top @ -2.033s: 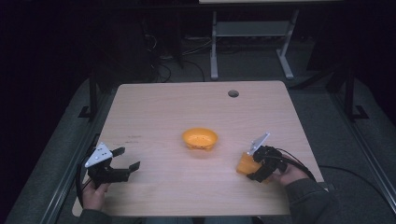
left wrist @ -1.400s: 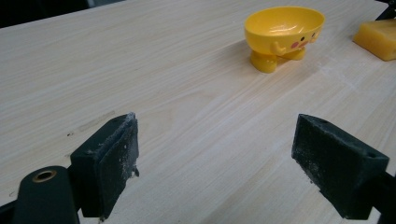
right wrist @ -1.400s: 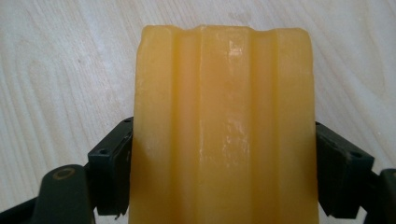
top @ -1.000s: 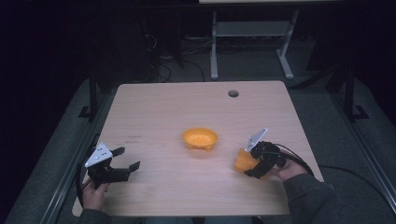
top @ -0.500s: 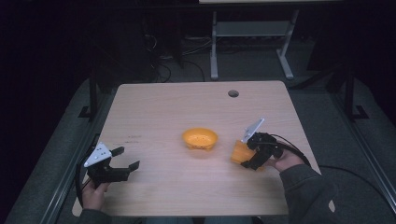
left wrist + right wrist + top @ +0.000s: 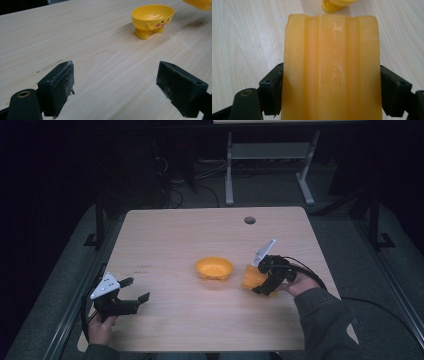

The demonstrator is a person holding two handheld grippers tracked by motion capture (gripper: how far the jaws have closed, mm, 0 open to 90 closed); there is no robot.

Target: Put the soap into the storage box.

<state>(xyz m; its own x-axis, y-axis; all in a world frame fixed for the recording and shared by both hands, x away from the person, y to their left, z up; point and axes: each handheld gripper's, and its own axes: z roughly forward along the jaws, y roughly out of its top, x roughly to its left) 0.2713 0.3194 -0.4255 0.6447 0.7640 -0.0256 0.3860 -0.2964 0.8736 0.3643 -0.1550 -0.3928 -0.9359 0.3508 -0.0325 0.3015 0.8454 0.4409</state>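
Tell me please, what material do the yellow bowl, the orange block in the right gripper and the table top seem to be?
Yellow bowl: probably moulded plastic, smooth and slightly glossy, with printed cheeks and small feet.
Orange block: looks like translucent plastic or resin, ribbed lengthwise, with shiny highlights; the exact material is open.
Table top: pale wood grain, matte, likely laminate or veneer.

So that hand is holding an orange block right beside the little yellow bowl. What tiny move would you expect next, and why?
Probably a short carry toward the yellow bowl. The right gripper is shut on the orange block, just to the bowl's right and short of its rim. The left gripper rests open, far off.
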